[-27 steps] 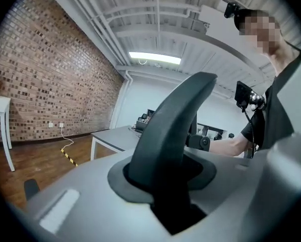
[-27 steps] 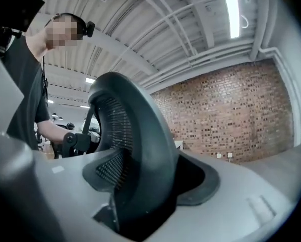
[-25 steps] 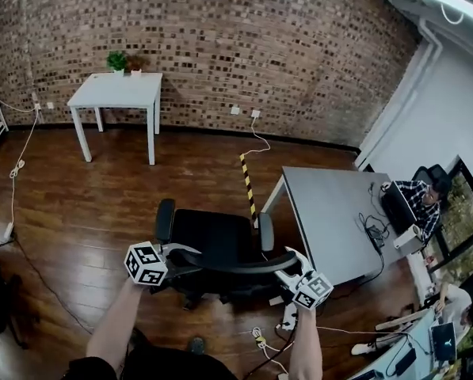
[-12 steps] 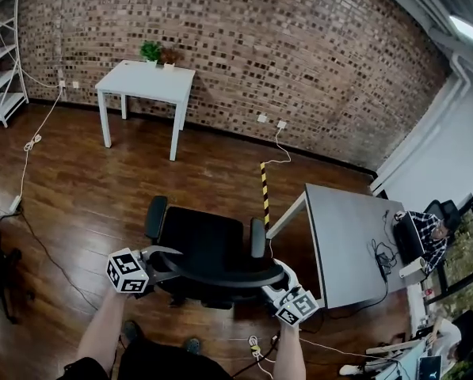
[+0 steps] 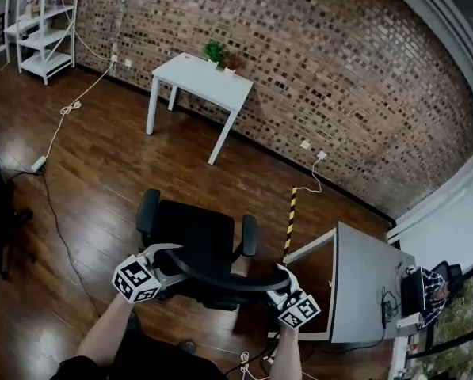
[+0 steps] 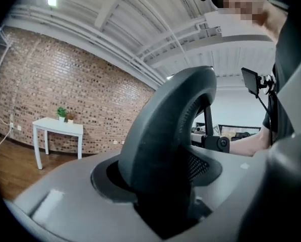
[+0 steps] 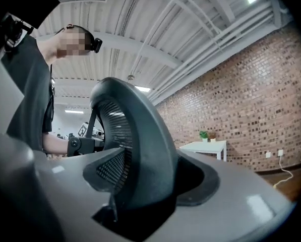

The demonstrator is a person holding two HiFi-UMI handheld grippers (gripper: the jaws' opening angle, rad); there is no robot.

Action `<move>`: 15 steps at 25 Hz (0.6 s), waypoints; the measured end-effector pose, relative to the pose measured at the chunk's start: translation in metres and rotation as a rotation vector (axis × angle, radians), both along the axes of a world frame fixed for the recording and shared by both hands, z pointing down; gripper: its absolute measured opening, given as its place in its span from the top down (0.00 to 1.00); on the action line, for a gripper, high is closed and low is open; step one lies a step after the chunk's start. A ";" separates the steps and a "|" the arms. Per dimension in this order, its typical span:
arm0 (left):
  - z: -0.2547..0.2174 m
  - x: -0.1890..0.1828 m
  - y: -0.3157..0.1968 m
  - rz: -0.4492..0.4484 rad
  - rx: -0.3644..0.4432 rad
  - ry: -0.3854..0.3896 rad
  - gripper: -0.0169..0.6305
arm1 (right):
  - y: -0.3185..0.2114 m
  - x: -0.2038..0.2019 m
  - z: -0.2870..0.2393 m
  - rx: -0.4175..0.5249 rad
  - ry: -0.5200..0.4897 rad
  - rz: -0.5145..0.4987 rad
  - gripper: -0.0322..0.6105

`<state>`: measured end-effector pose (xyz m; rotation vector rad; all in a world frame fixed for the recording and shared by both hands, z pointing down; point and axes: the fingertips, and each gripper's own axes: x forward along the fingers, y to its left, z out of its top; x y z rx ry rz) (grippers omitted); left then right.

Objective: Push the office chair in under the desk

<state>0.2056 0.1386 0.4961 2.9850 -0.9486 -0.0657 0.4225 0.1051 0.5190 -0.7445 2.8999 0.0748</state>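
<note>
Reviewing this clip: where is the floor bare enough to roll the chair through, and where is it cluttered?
Bare wooden floor lies between the black office chair and the white table. Crowded: white cables trail left below the white shelf unit; a yellow-black striped strip lies beside the grey desk.

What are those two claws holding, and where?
The chair's backrest, by its rim: right gripper clamps one end; left gripper, jaws just opening, sits around the other.
</note>
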 end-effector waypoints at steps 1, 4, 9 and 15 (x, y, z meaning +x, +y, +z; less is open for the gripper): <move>-0.007 -0.015 -0.001 -0.039 0.004 0.001 0.40 | -0.001 -0.013 -0.005 -0.005 -0.003 -0.012 0.50; -0.036 -0.045 0.001 -0.161 0.022 -0.006 0.32 | 0.002 -0.035 -0.029 -0.017 -0.032 -0.038 0.51; -0.022 -0.111 0.001 -0.222 0.031 -0.004 0.29 | -0.001 -0.098 -0.018 -0.023 -0.035 -0.075 0.51; -0.018 -0.175 -0.041 -0.210 0.021 -0.011 0.29 | -0.040 -0.162 -0.017 -0.045 -0.042 -0.106 0.55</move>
